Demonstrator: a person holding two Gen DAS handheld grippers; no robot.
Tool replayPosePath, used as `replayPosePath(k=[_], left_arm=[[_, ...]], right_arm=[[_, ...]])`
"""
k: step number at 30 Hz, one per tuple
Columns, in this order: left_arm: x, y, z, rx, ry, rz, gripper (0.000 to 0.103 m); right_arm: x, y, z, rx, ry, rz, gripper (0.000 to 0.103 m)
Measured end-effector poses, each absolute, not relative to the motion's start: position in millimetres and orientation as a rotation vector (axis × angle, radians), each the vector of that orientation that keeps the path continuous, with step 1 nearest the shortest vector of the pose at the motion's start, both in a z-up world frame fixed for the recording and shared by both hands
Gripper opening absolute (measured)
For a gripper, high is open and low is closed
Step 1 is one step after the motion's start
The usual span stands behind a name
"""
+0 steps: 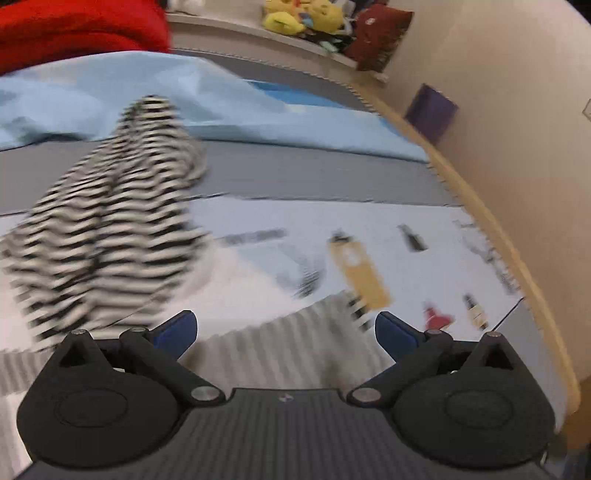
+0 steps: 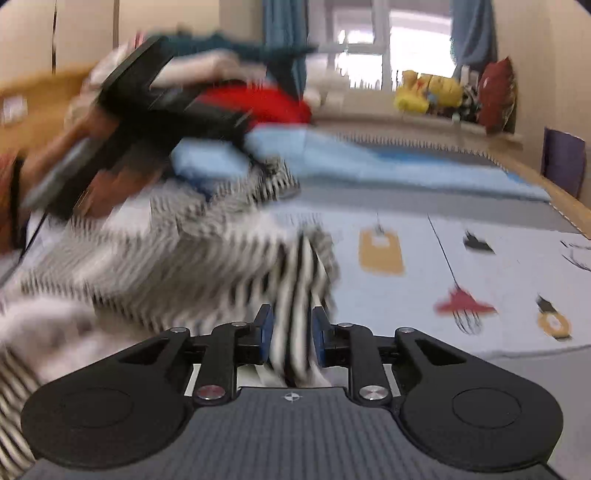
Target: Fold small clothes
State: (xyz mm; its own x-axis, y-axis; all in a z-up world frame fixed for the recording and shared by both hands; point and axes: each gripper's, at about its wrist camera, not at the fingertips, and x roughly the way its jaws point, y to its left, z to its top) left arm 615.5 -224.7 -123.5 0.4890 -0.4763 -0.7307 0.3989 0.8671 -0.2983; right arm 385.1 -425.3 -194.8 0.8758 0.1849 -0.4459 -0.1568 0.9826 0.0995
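Note:
A black-and-white striped garment [image 1: 110,221] lies bunched on the printed bed cover, blurred by motion. In the left wrist view my left gripper [image 1: 286,332] is open and empty, with the garment just ahead to its left. In the right wrist view my right gripper [image 2: 292,328] is shut on a fold of the striped garment [image 2: 207,258], which stretches away to the left. The left gripper's body [image 2: 147,99] shows there at upper left, above the garment's far end.
A light blue blanket [image 1: 258,114] lies across the bed behind the garment. A red cloth [image 1: 74,29] is at the back left. Yellow plush toys [image 2: 428,92] and a dark red cushion [image 2: 495,96] sit on the window ledge. The bed's wooden edge [image 1: 491,221] runs along the right.

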Motion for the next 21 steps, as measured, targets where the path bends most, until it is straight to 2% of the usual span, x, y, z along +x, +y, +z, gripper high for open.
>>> replayPosePath(k=[3,6,9,12,14,17,20,21], left_arm=[[604.0,-187.1,-149.6,-0.045,0.975,-0.436,0.103],[600.6,-148.3,-189.2,-0.014,1.073,-0.311,0.102],[594.7,-123.8,-195.1,0.017,1.027,-0.316,0.102],[595.7,-102.0,-171.7,-0.081,1.040,-0.341,0.103],[591.4,-79.7,-145.5,-0.143,1.010,-0.322,0.103],[565.9,-40.5,-116.5,-0.126,1.032,-0.128,0.103],[530.8,-2.8,-111.9,-0.054,1.029,0.015,0.103],[520.1,10.3,-115.5,-0.050,1.029,0.055,0.103]], right_arm=[[413.1,-406.2,-204.0,0.055,0.531,0.146,0.024],[440.1,-397.2,-235.5,-0.010,0.703,0.067,0.025],[437.4,-410.8,-237.0,0.048,0.723,0.042,0.025],[433.4,-427.4,-217.1,0.188,0.721,0.033,0.038],[436.4,-434.0,-196.9,0.243,0.663,0.039,0.057],[469.2,-433.4,-163.1,0.281,0.613,0.101,0.075],[532.6,-423.7,-136.4,0.363,0.629,0.183,0.084],[557.7,-416.9,-130.8,0.387,0.641,0.199,0.084]])
